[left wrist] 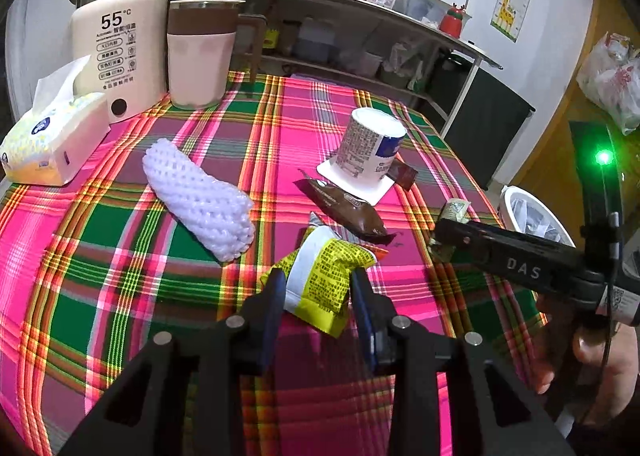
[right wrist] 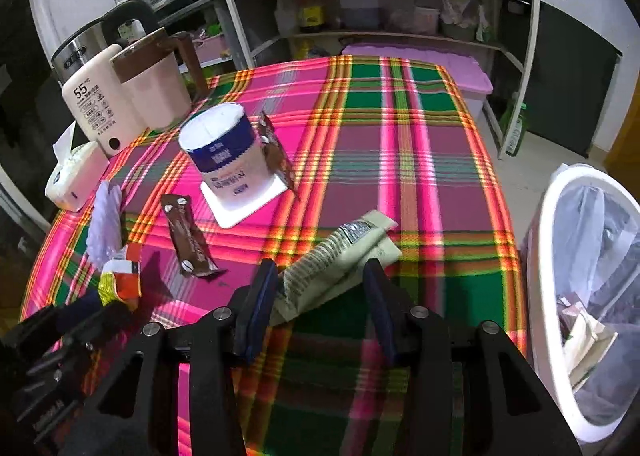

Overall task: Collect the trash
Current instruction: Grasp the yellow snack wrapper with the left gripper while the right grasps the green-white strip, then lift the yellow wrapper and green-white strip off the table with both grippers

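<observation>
My left gripper is shut on a crumpled yellow and white wrapper, its blue pads pressing both sides just above the plaid tablecloth. My right gripper is shut on a pale green wrapper that sticks out forward between its fingers. In the left wrist view that gripper reaches in from the right with the green wrapper at its tip. An upturned white yogurt cup, a brown wrapper and a white foam net lie on the cloth.
A white bin with a clear liner stands off the table's right edge, some trash inside. A tissue box, cream kettle and pink mug crowd the far left. A second brown wrapper leans on the cup.
</observation>
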